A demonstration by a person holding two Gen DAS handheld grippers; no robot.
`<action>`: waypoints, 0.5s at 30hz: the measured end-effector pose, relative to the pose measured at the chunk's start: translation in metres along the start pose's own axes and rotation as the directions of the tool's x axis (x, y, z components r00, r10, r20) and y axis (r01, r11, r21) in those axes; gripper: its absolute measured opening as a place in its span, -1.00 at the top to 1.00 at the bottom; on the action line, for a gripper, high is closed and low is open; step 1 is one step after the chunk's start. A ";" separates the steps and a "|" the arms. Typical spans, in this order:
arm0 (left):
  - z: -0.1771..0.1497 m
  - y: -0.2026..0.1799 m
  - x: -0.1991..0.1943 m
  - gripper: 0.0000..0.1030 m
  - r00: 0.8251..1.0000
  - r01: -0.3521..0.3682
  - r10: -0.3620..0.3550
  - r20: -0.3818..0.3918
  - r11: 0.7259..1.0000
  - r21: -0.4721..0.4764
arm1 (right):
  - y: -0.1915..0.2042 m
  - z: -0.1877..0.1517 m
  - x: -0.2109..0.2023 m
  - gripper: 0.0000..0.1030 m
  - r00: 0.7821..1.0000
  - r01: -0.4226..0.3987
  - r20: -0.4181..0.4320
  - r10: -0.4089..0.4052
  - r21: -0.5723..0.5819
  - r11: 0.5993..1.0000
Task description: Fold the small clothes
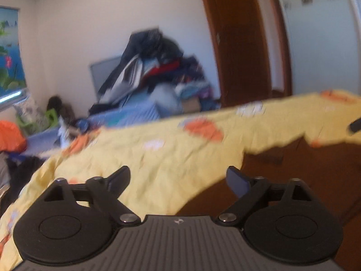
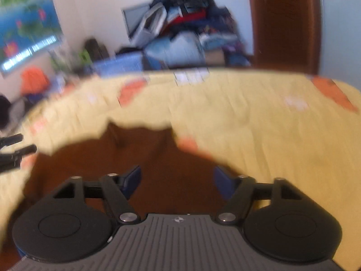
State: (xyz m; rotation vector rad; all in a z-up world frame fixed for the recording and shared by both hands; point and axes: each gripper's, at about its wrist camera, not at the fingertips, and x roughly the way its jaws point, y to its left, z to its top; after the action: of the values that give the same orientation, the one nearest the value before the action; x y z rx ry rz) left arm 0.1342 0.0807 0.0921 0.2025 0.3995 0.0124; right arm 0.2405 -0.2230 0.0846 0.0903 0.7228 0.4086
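A yellow garment (image 1: 171, 151) with orange and white prints lies spread and crumpled on a brown wooden surface (image 1: 293, 169). My left gripper (image 1: 178, 174) hovers open over the garment's near edge, with nothing pinched between its fingers. In the right wrist view the same garment (image 2: 259, 122) fills the middle and right, and its ragged near edge frames a bare brown patch (image 2: 144, 153). My right gripper (image 2: 177, 172) stands open above that patch, its fingers holding nothing. The left gripper's fingers (image 2: 18, 144) show at the left edge of this view. Both views are blurred.
A tall pile of dark and coloured clothes (image 1: 155, 67) leans on the back wall above a blue basket (image 1: 135, 115). A brown wooden door (image 1: 239, 45) stands at the right. An orange item (image 1: 10, 135) and a blue flower poster (image 1: 9, 49) are at the left.
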 end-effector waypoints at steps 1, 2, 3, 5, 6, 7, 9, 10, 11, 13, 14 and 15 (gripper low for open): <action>0.010 -0.010 0.011 -0.81 0.999 0.031 -0.030 -0.009 0.999 0.015 | 0.001 0.010 0.009 -0.44 1.000 -0.008 -0.005 0.008 -0.003 1.000; 0.017 -0.024 0.025 -0.81 0.998 0.057 -0.055 -0.032 0.997 0.048 | 0.002 0.019 0.023 -0.44 1.000 -0.009 -0.015 0.009 -0.013 1.000; 0.021 -0.039 0.043 -0.81 0.996 0.074 -0.069 -0.057 0.993 0.087 | 0.004 0.026 0.037 -0.42 1.000 -0.010 -0.030 0.009 -0.025 1.000; 0.023 -0.068 0.084 -0.65 0.987 0.104 -0.083 -0.140 0.984 0.144 | 0.005 0.036 0.071 -0.31 0.997 -0.013 -0.081 0.011 -0.034 0.999; 0.023 -0.079 0.104 -0.28 0.977 0.126 -0.096 -0.189 0.980 0.153 | 0.006 0.039 0.085 -0.27 0.995 -0.018 -0.104 0.014 -0.034 0.999; 0.023 -0.089 0.123 -0.09 0.962 0.152 -0.112 -0.247 0.977 0.150 | 0.007 0.041 0.099 -0.24 0.992 -0.020 -0.122 0.015 -0.037 0.999; 0.017 -0.104 0.155 0.53 0.930 0.200 -0.143 -0.339 0.970 0.139 | 0.011 0.041 0.120 -0.22 0.989 -0.019 -0.149 0.012 -0.048 0.999; 0.014 -0.112 0.166 0.79 0.922 0.206 -0.138 -0.363 0.966 0.155 | 0.013 0.039 0.128 -0.15 0.987 -0.029 -0.160 0.020 -0.057 0.998; 0.014 -0.118 0.171 0.87 0.933 0.187 -0.116 -0.341 0.965 0.185 | 0.015 0.037 0.135 0.29 0.983 -0.044 -0.179 0.032 -0.068 0.997; 0.016 -0.122 0.179 0.96 0.950 0.144 -0.076 -0.302 0.967 0.211 | 0.023 0.035 0.141 0.77 0.981 -0.059 -0.189 0.038 -0.104 0.993; 0.016 -0.123 0.184 1.00 0.954 0.111 -0.044 -0.296 0.971 0.213 | 0.024 0.038 0.142 0.77 0.983 -0.054 -0.183 0.033 -0.110 0.992; 0.013 -0.124 0.191 1.00 0.954 0.074 -0.004 -0.300 0.972 0.222 | 0.024 0.040 0.143 0.77 0.987 -0.037 -0.162 0.017 -0.118 0.992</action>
State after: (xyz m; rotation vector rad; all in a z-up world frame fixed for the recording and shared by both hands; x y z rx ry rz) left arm 0.3120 -0.0332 0.0054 0.4258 0.7081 -0.0432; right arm 0.3553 -0.1430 0.0307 -0.0472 0.8547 0.4887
